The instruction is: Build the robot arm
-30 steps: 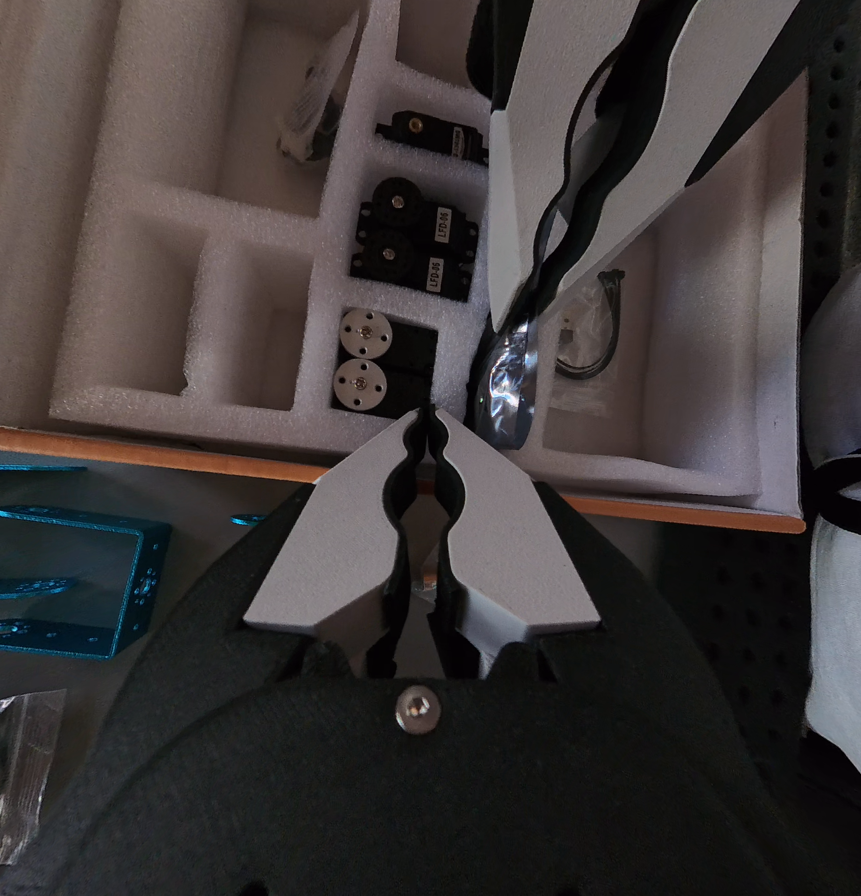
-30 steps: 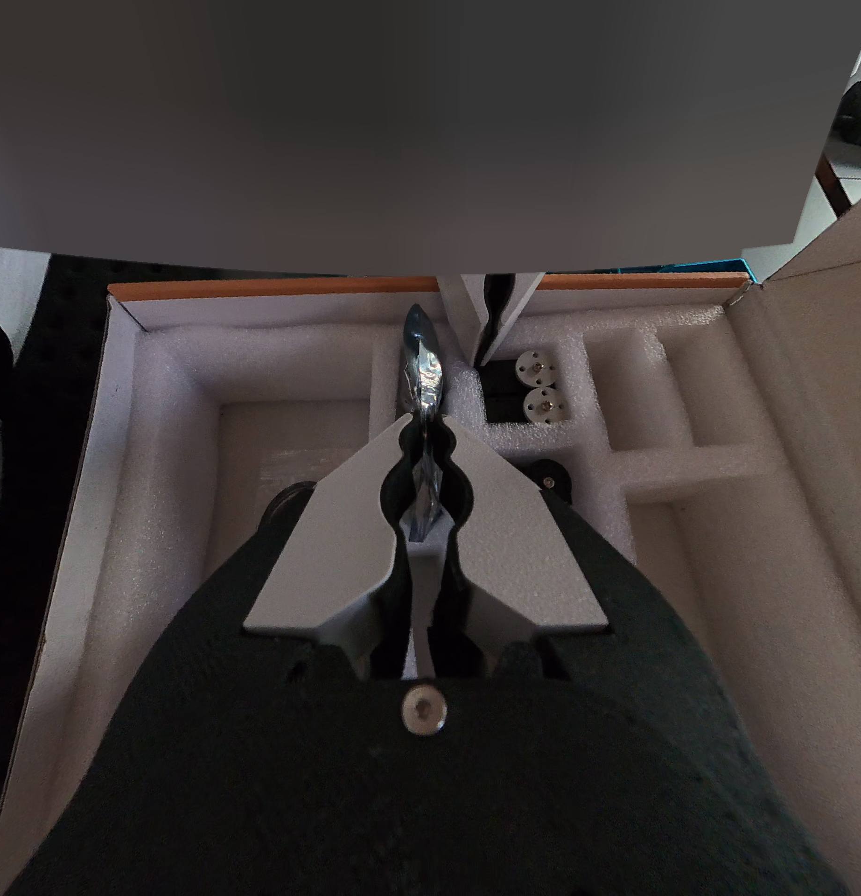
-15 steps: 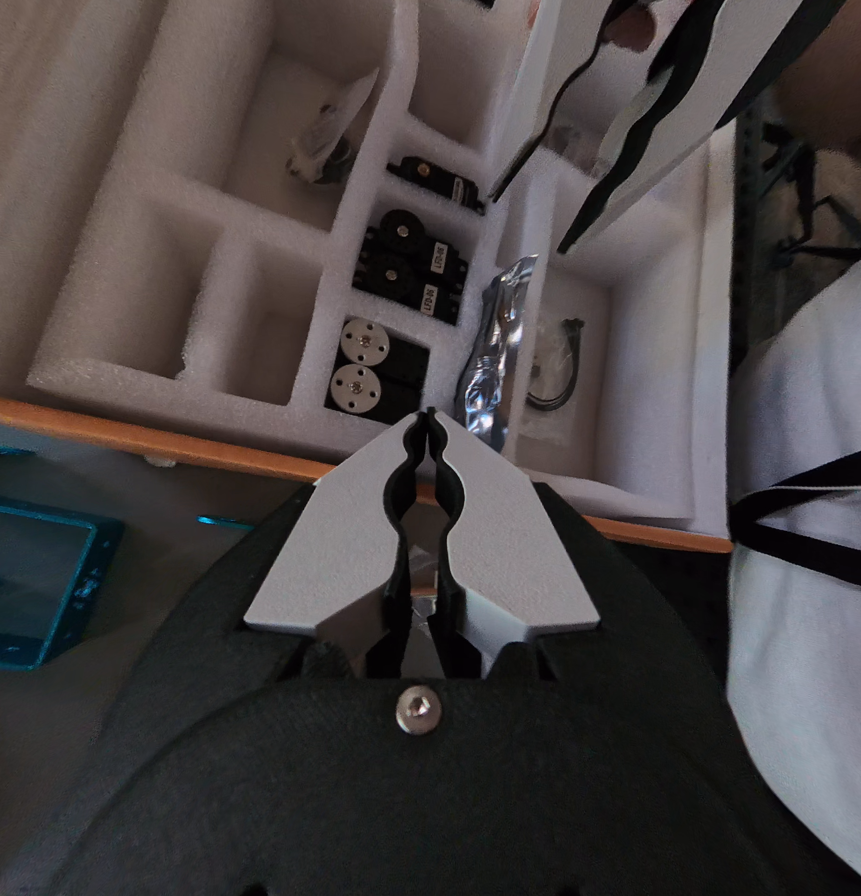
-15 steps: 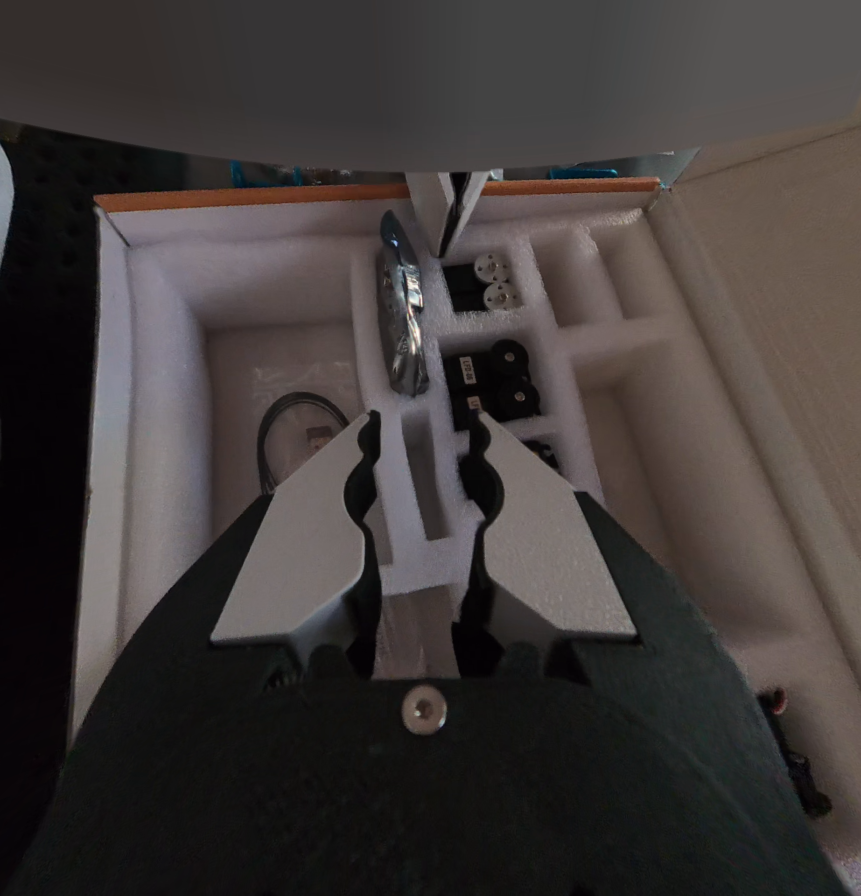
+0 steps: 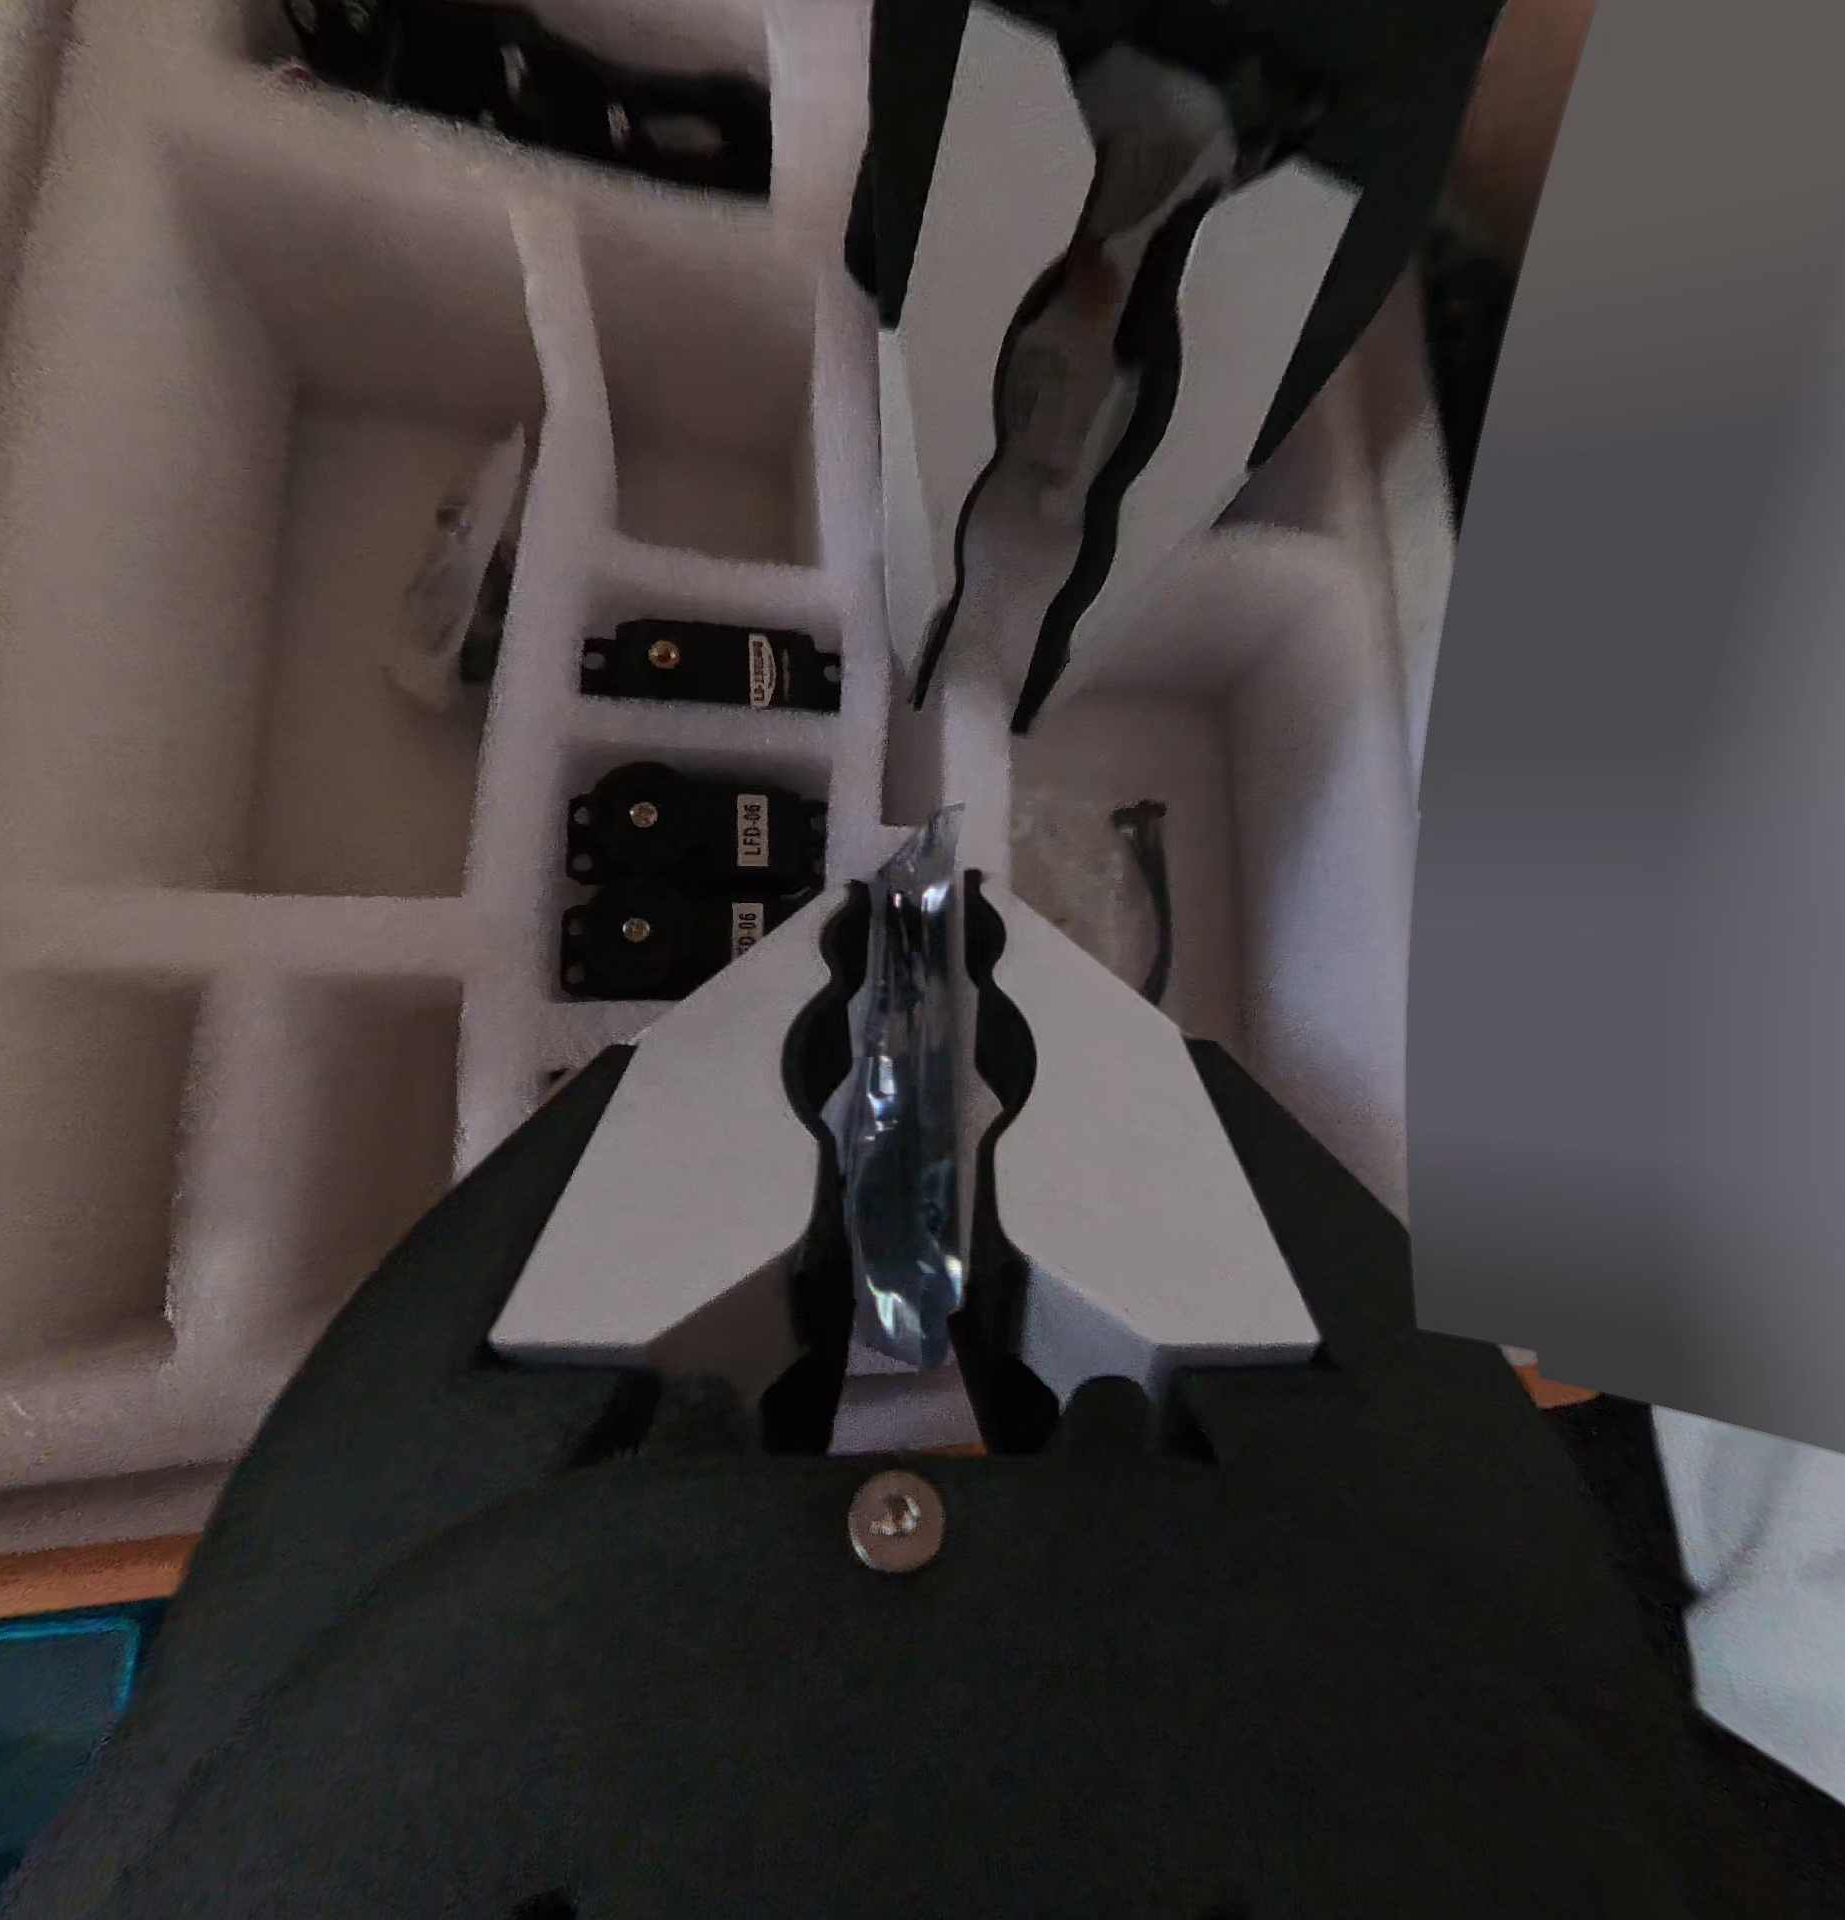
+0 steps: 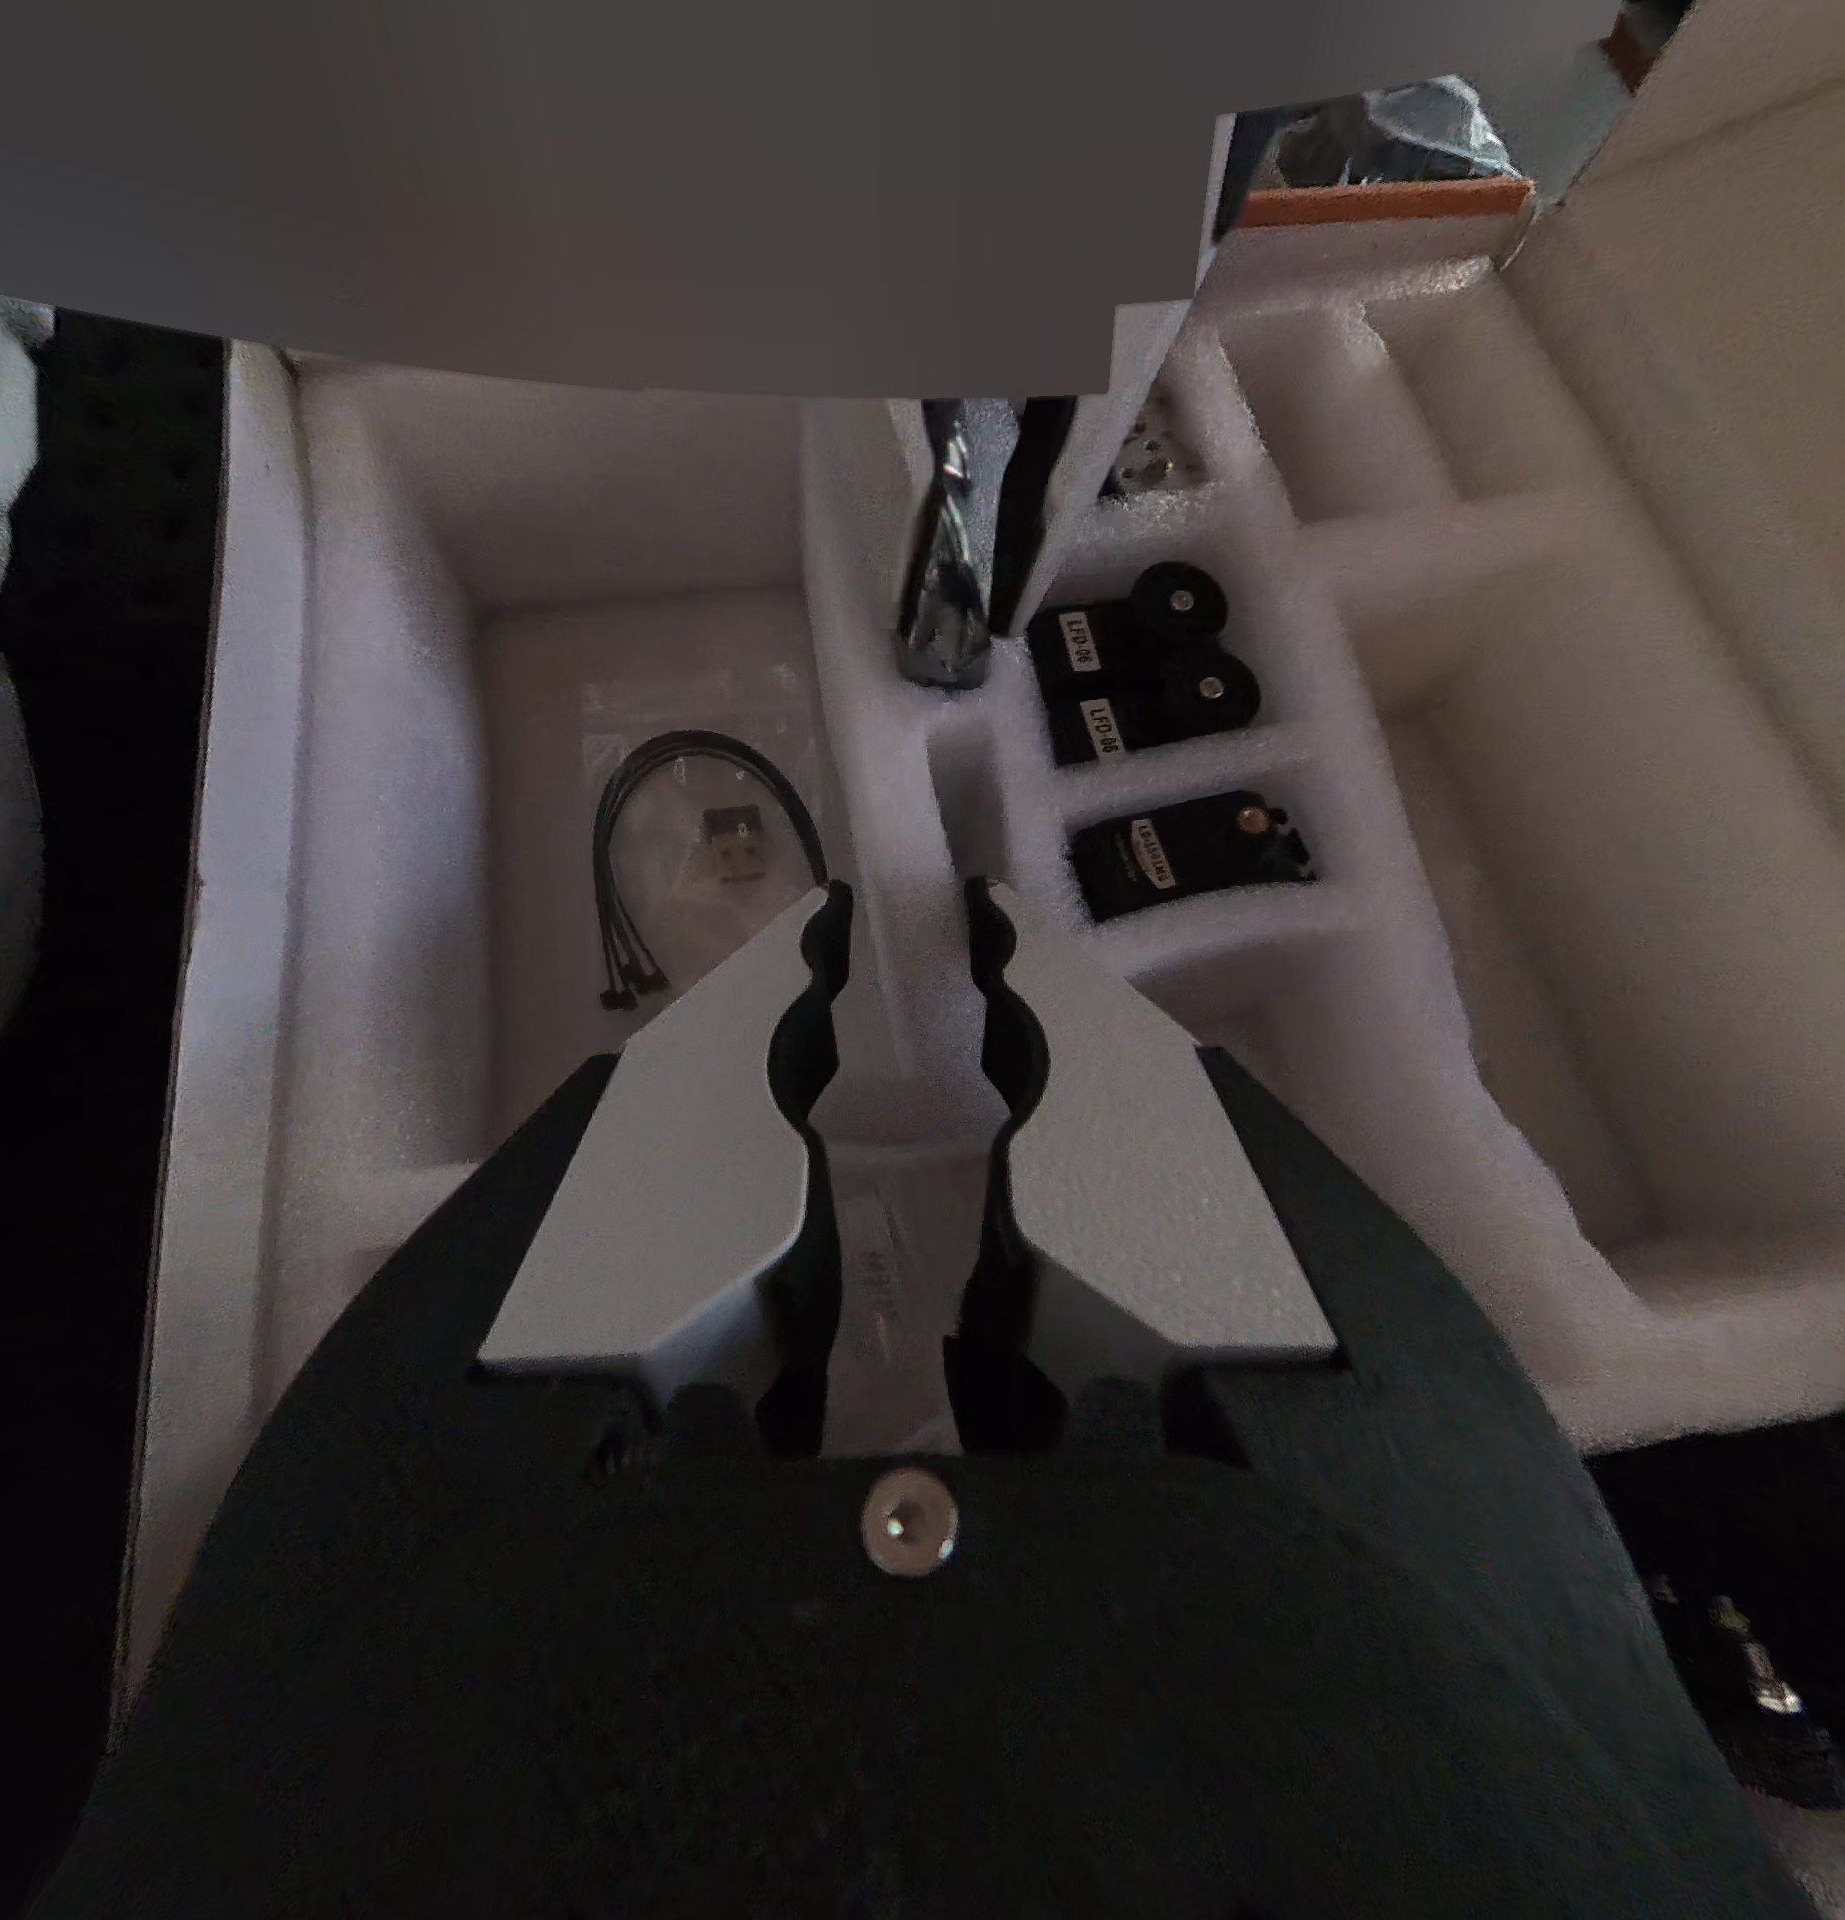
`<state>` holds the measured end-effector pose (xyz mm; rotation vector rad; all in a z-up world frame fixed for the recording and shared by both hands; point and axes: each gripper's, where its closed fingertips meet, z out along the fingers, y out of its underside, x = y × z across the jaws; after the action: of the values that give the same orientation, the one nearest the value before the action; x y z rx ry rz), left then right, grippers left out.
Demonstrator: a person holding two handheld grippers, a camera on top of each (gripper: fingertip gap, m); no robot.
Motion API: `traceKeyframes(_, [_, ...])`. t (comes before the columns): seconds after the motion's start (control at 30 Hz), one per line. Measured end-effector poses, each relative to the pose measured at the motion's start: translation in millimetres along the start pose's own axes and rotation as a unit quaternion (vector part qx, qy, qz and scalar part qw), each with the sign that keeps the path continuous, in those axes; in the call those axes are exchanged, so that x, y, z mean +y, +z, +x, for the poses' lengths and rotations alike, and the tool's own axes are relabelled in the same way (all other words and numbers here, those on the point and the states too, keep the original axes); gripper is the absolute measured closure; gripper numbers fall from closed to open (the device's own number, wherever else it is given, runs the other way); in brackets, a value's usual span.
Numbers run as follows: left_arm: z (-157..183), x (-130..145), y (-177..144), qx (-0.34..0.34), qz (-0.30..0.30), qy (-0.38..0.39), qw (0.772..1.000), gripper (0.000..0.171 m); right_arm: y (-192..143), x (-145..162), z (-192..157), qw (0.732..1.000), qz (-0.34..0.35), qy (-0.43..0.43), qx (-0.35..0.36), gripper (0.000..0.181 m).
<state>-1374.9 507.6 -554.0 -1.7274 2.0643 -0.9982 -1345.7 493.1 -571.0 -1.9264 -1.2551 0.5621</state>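
In the left wrist view, a white foam tray [image 5: 118, 914] sits inside a box and has many pockets. On the far left is a big pocket with a small clear bag [image 5: 450, 582] leaning on its wall. Next to it, in the middle, three black motors lie in small pockets: one flat black motor [image 5: 710, 665] at the top and two round-topped black motors [image 5: 689, 883] under it, one just beside the other. Right of them, the left tool [image 5: 913, 888] has its two white fingers [image 5: 720, 1122] a little way apart, one on each side of a shiny silver bag [image 5: 902, 1122]. The bag stands on its thin edge in a narrow slot. I cannot tell if the fingers squeeze the bag or only sit beside it. Above it, farther off, the right tool [image 5: 970, 707] points down at the same slot with its fingers apart and nothing between them. To the right, a bunch of black wires [image 5: 1152, 894] lies in a wide pocket.

In the right wrist view, the black wires [image 6: 689, 862] are on the left in the wide pocket, with a small dark plug [image 6: 736, 847] inside their loop. In the middle, the right tool [image 6: 907, 894] is open and empty over a white foam wall. Past it, the silver bag [image 6: 944, 582] stands in the slot with the left tool beside it. To the right are the black motors [image 6: 1146, 675], and one more [image 6: 1188, 852] below them.
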Motion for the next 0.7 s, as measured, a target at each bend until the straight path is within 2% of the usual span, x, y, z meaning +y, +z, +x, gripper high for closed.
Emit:
traceKeyframes(0.07, [-1.0,2.2,5.9,-0.003,-0.015,0.009,1.0,0.157,-0.2,0.0,0.1,1.0,0.007,0.016,-0.004,0.16])
traceKeyframes(0.27, [-3.4,1.5,5.3,-0.031,0.002,0.002,1.0,0.166,2.0,-1.4,-0.3,1.0,0.006,0.002,-0.004,0.16])
traceKeyframes(0.47, [-1.9,2.2,6.6,-0.065,0.003,0.021,0.998,0.159,4.6,-5.4,-0.5,0.999,0.011,-0.032,0.012,0.16])
traceKeyframes(0.57, [-1.5,2.9,6.9,-0.07,0.01,0.033,0.997,0.159,8.7,-17.9,-2.4,0.998,0.023,-0.055,0.029,0.158])
traceKeyframes(0.7, [-4.5,2.3,7.3,-0.065,0.013,0.052,0.996,0.167,15.3,-10.5,-3.2,0.997,-0.053,-0.053,0.016,0.16])
